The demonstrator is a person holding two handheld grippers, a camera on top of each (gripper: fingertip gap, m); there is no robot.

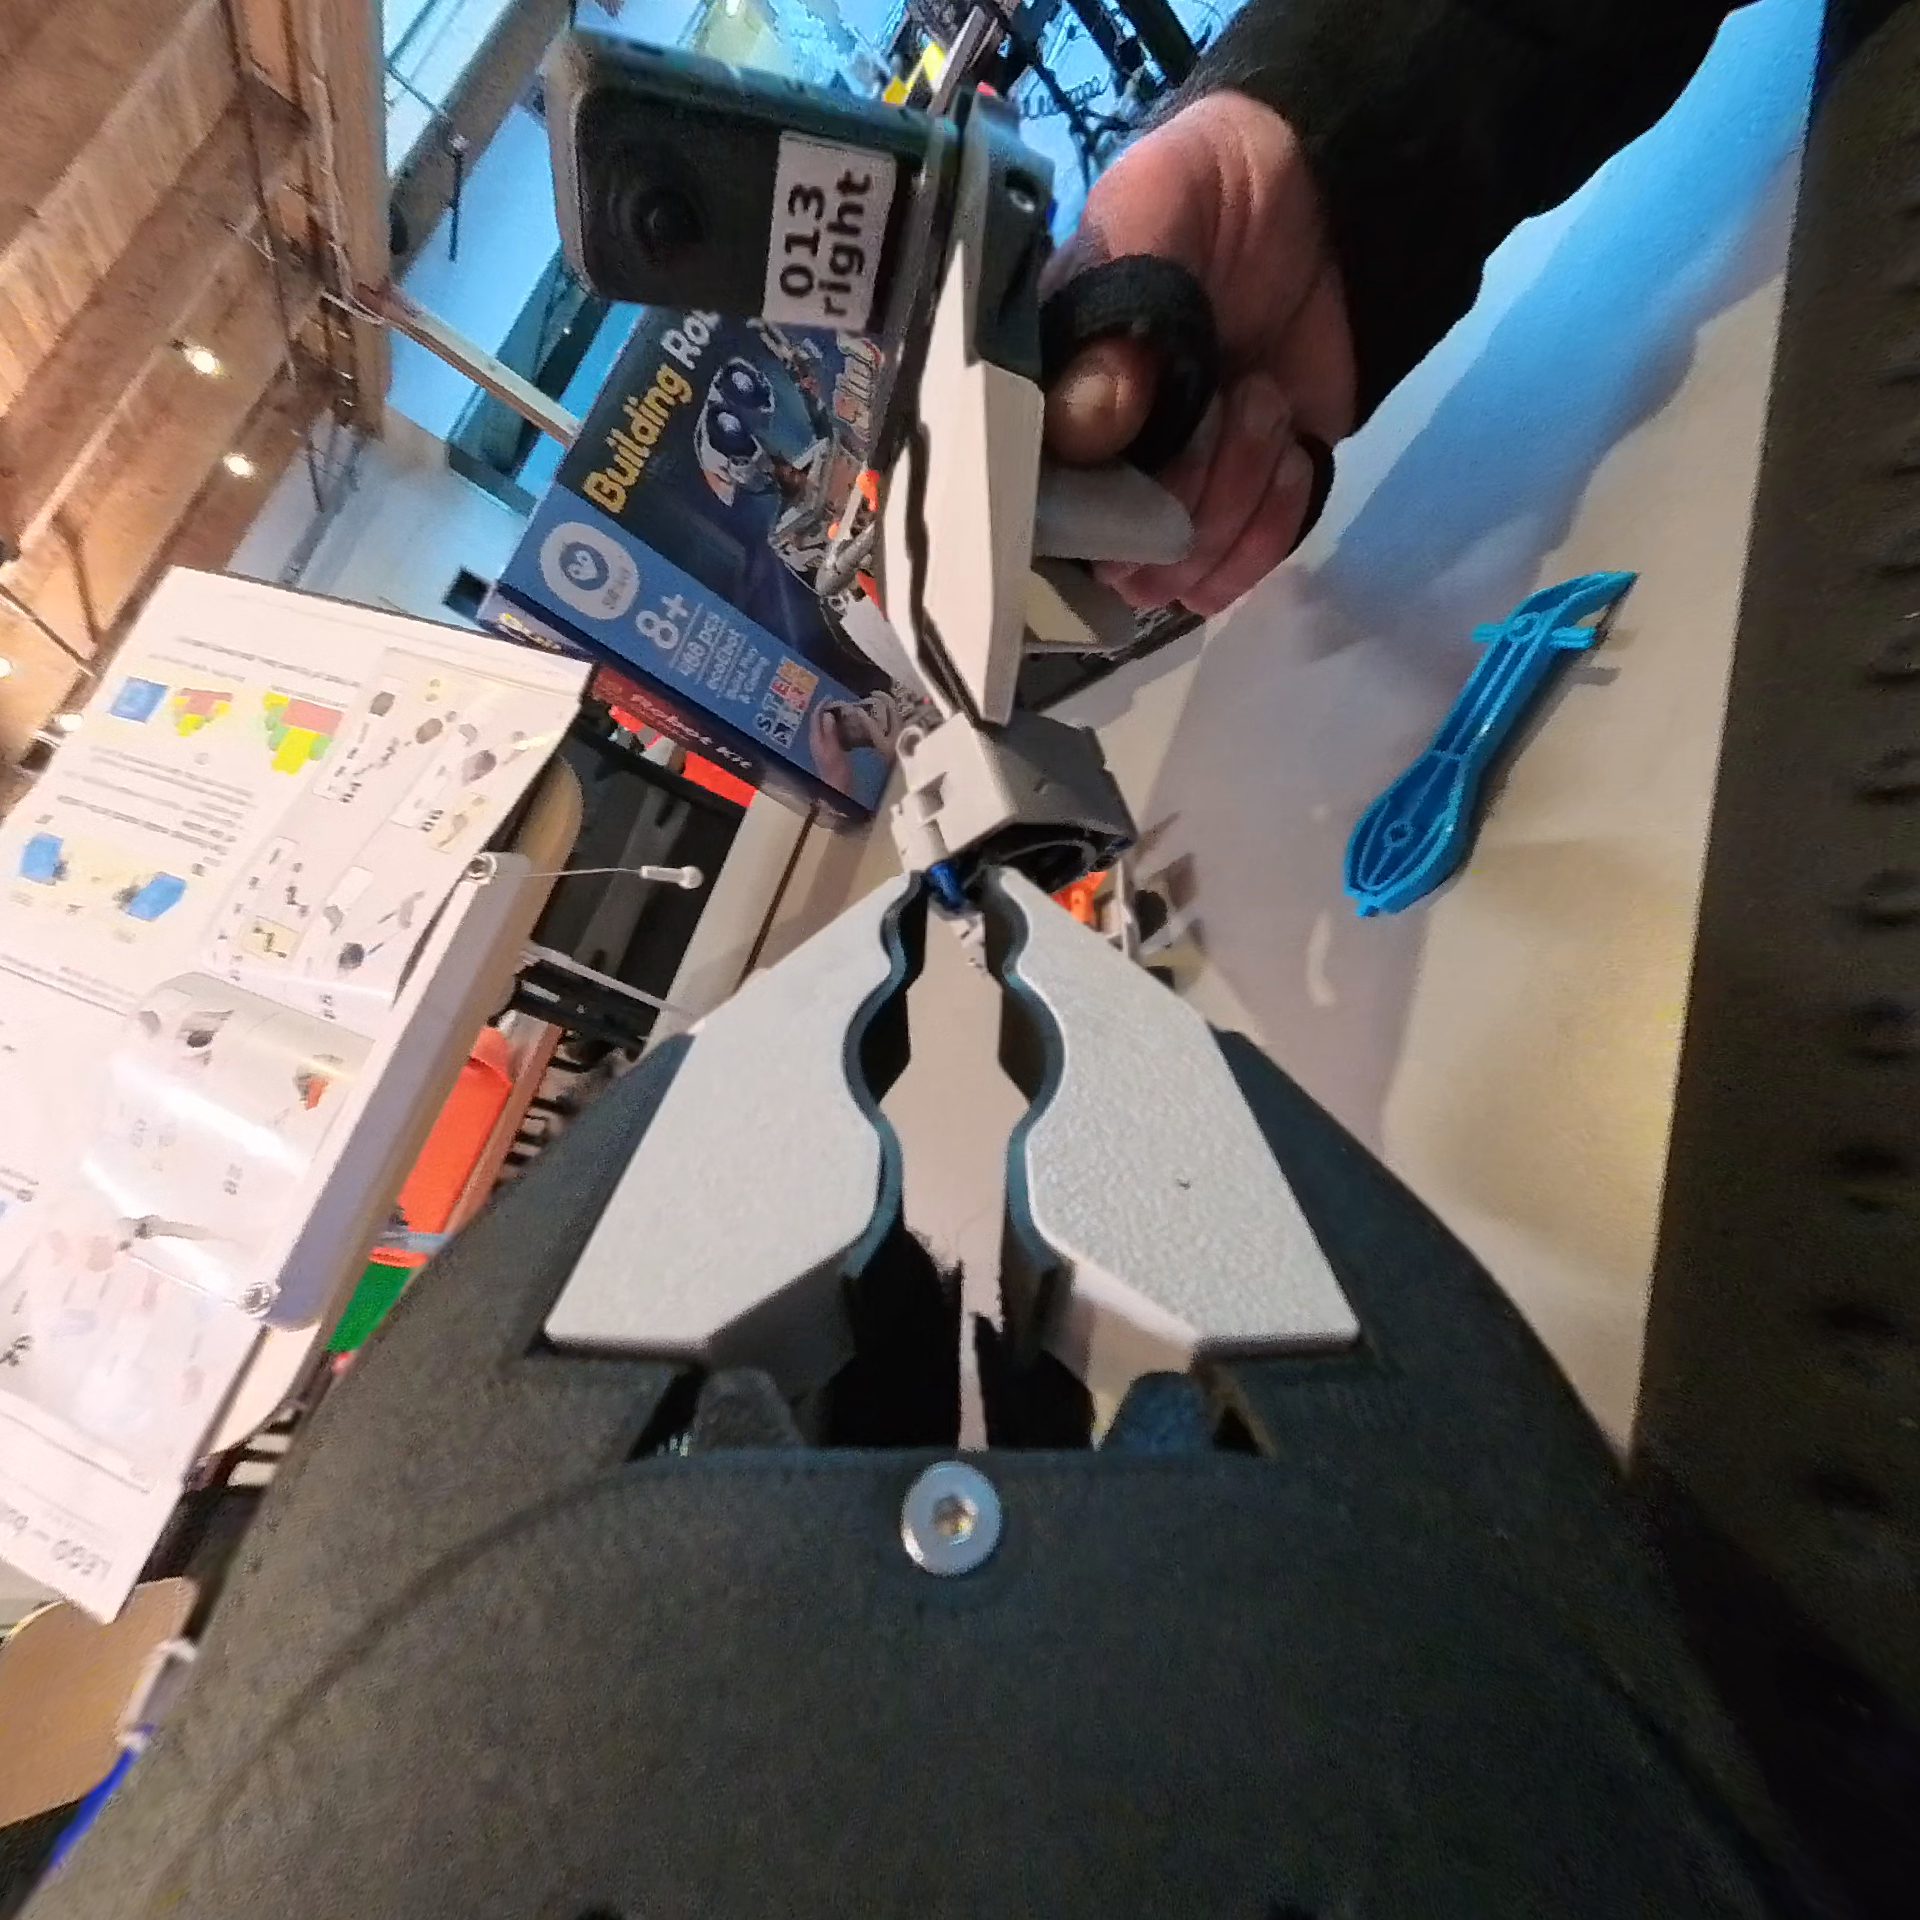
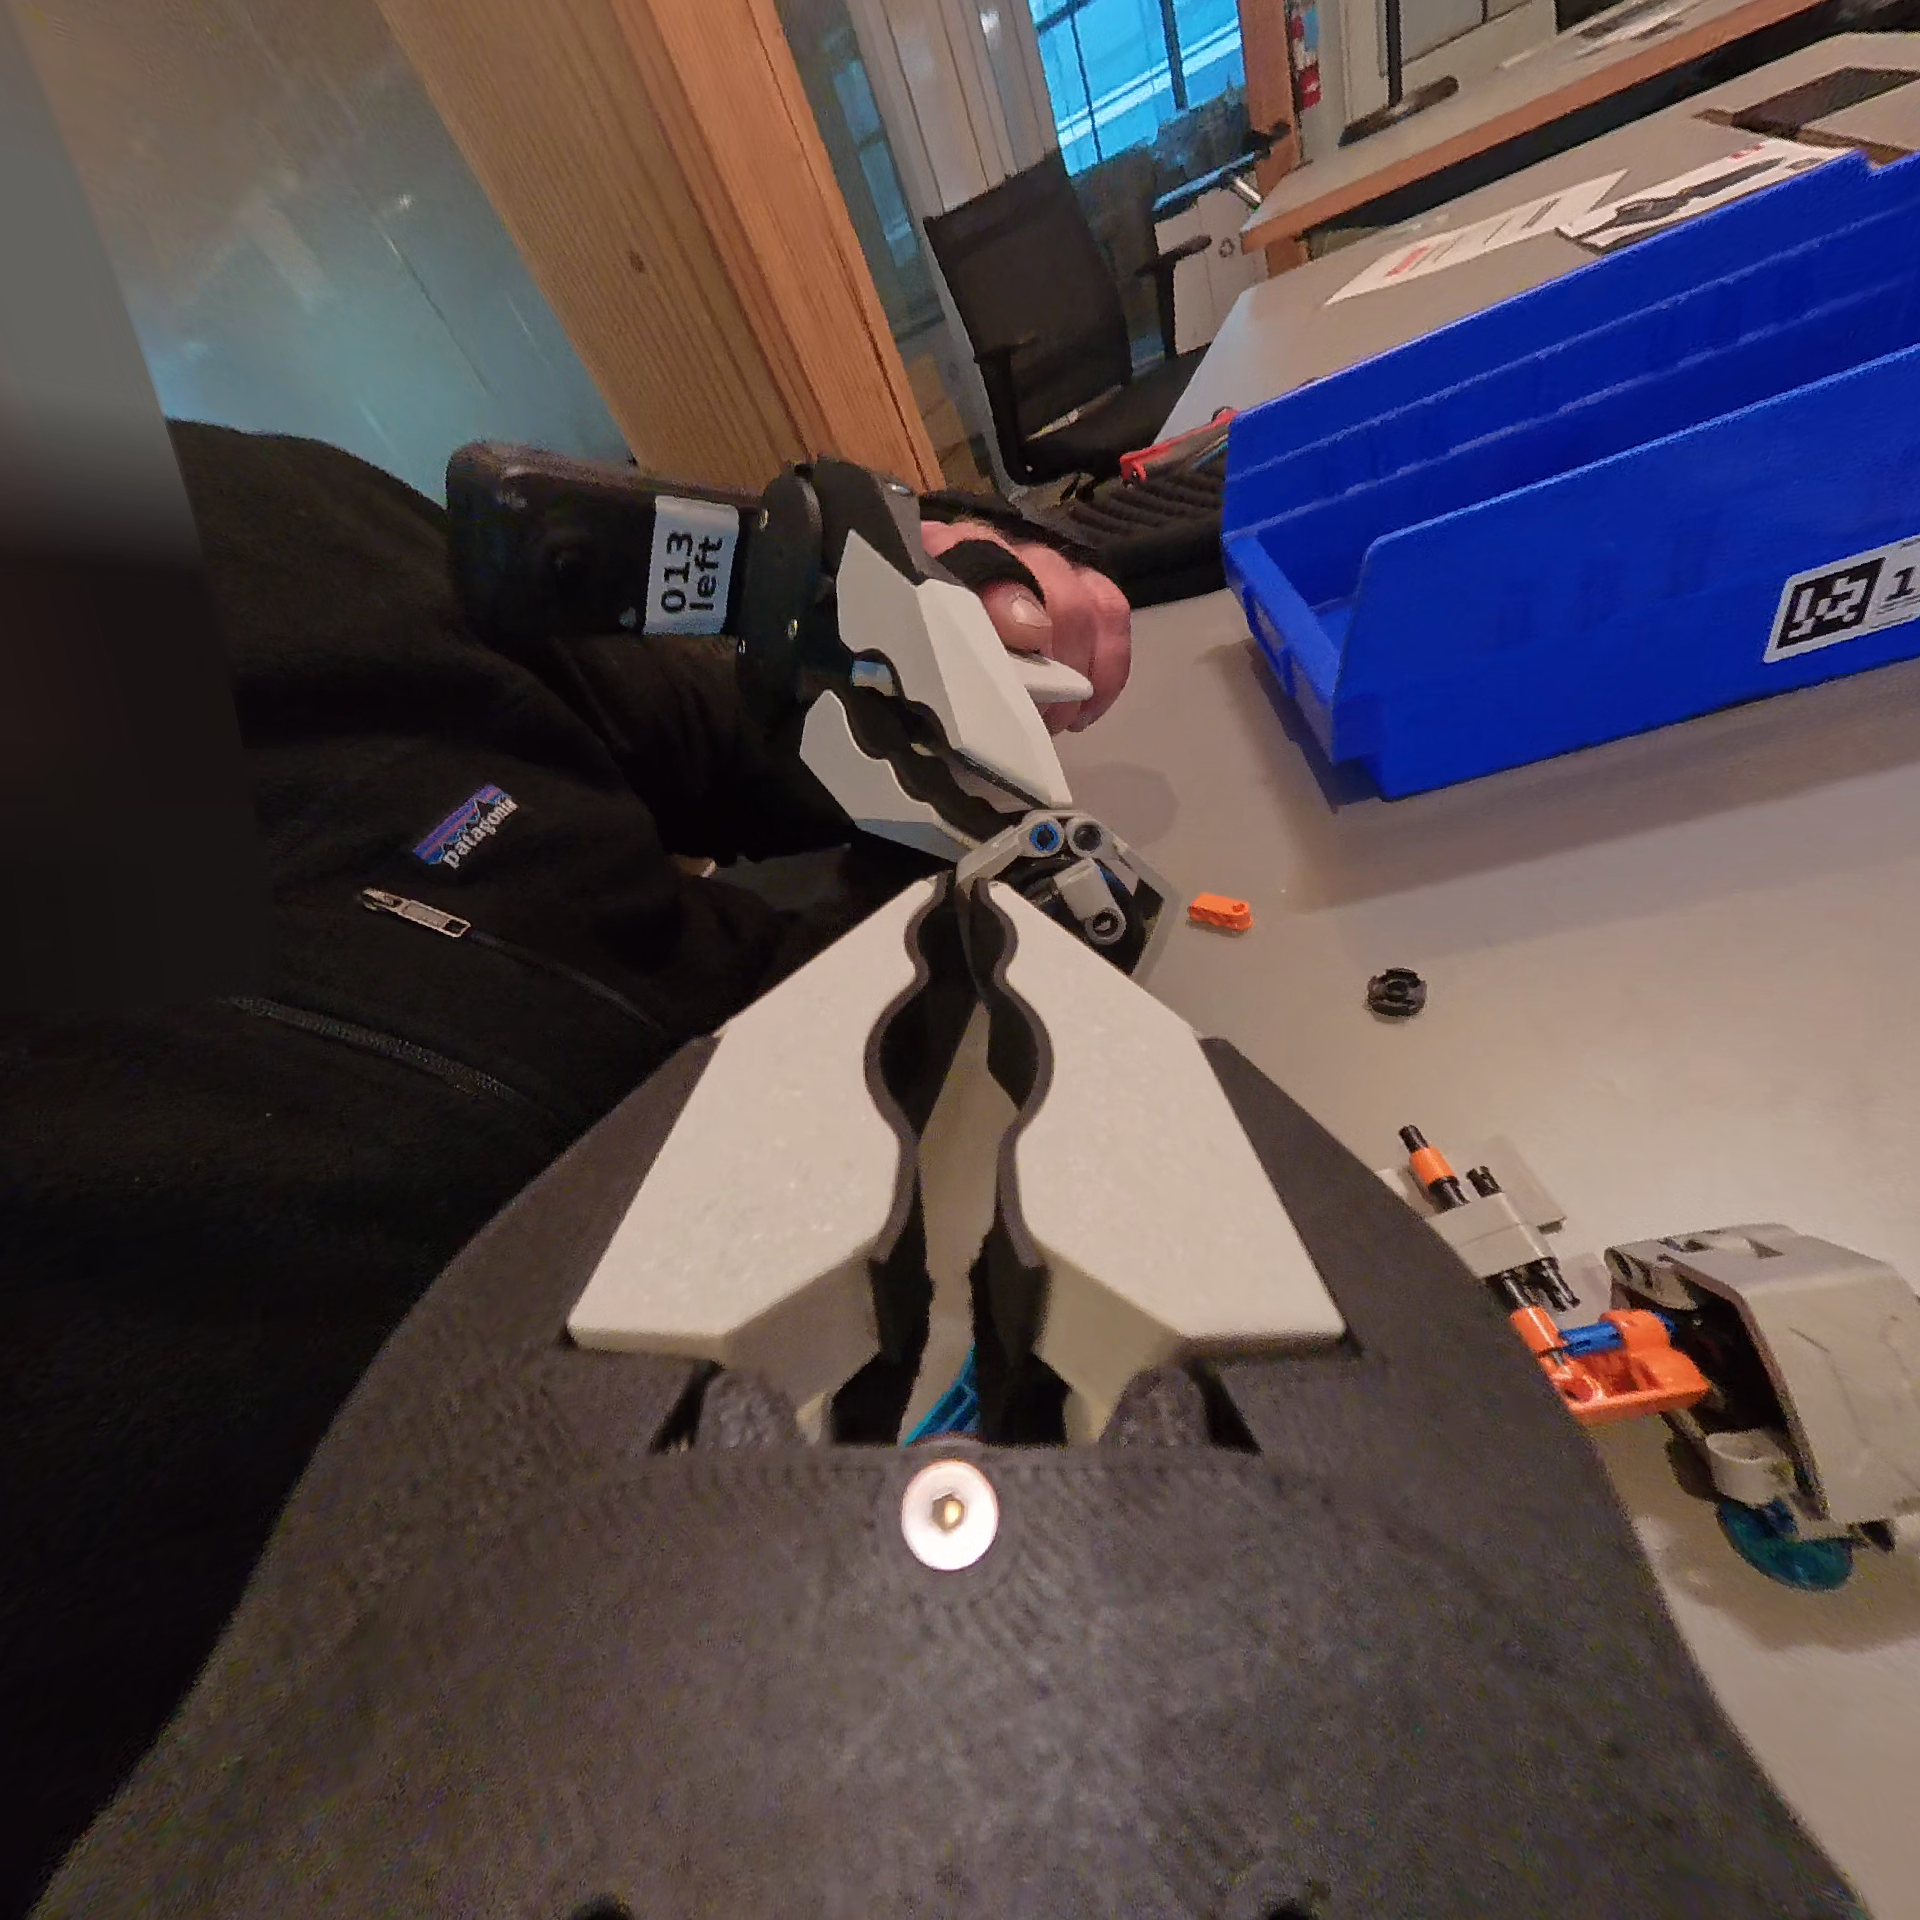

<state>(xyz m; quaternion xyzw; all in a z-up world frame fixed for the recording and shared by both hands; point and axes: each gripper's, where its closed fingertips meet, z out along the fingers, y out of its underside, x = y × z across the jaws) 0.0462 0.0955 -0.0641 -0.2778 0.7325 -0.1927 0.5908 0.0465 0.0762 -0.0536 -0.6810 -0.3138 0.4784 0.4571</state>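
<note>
Grey table [image 2: 1558, 935], wood-panelled room; both tongs [image 1: 951, 894] [image 2: 961, 894] pinching one grey brick assembly [image 2: 1081, 894].

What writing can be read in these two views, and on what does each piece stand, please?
I won't copy wording; it stands on:
White sticker, right gripper's camera
White sticker, left gripper's camera
Blue kit box
Instruction sheet, too small
Blue bin's label
Black jacket's patch
</note>
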